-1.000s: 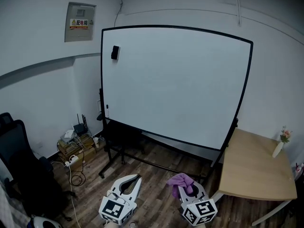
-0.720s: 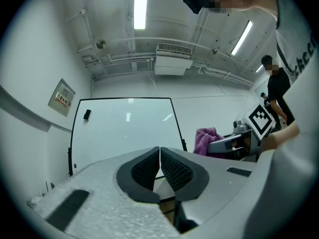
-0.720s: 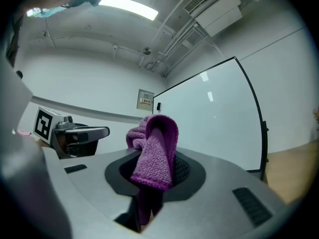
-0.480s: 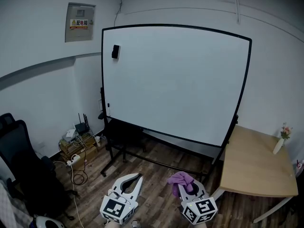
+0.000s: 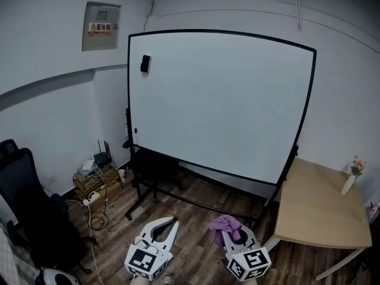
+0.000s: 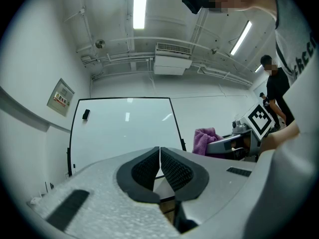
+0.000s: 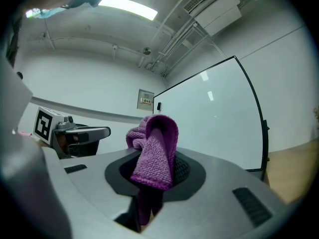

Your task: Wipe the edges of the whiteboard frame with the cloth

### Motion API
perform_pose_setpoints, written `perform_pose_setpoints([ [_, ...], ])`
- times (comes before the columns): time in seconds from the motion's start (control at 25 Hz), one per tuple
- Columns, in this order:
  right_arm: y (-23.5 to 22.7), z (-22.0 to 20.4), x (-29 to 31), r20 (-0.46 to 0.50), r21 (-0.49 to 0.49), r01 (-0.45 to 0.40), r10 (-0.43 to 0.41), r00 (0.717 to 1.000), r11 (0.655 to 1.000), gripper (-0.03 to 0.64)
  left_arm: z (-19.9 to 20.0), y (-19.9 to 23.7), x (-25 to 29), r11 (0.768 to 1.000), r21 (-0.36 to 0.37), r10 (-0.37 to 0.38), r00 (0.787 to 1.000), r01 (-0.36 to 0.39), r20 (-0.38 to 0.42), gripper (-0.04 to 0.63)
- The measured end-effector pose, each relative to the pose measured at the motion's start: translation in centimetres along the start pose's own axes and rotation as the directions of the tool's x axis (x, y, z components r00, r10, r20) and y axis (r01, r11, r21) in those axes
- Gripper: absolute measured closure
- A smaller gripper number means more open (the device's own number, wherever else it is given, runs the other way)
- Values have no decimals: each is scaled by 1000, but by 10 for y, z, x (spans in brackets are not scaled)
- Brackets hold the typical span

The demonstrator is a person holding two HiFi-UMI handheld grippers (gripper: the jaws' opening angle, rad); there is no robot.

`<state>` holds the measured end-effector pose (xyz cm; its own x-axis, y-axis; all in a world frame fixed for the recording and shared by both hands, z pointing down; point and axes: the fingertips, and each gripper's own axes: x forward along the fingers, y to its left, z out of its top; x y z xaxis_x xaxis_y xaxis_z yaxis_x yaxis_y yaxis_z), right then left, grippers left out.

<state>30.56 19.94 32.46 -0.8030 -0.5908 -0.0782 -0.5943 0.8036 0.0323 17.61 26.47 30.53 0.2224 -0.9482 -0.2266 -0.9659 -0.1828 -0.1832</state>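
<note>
The whiteboard (image 5: 219,103) stands upright on a black rolling stand at the far side of the room, close to the far wall. Its black whiteboard frame (image 5: 129,100) runs round all four edges. A small black eraser (image 5: 145,63) is attached to the board surface near the upper left corner. Both grippers are held low at the near edge of the head view, above the wood floor (image 5: 193,215) and well apart from the whiteboard. The left gripper (image 6: 160,159) has its jaws pressed together pad against pad, with nothing between them. The right gripper (image 7: 158,169) has its jaws closed on the purple cloth (image 7: 155,146); the cloth is folded over, rises above the jaw tips, and hangs down between the pads. No part of the cloth touches the frame. A grey electrical box (image 5: 100,27) is mounted on the left wall, left of the board's top corner. A black office chair (image 5: 24,203) stands at the near left, with a power strip and small boxes (image 5: 95,180) on the floor beside it. A wooden table (image 5: 314,212) stands at the right, and a white vase (image 5: 348,186) with a flower sits on its far right corner.
</note>
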Motion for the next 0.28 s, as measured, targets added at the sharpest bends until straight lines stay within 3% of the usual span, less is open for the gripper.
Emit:
perform_pose_setpoints([
  [0.28,-6,-2,5,-3,0,-3,3,1000,1000,549,-2,1,10,1000,5,-7,1000,7,-7,577],
])
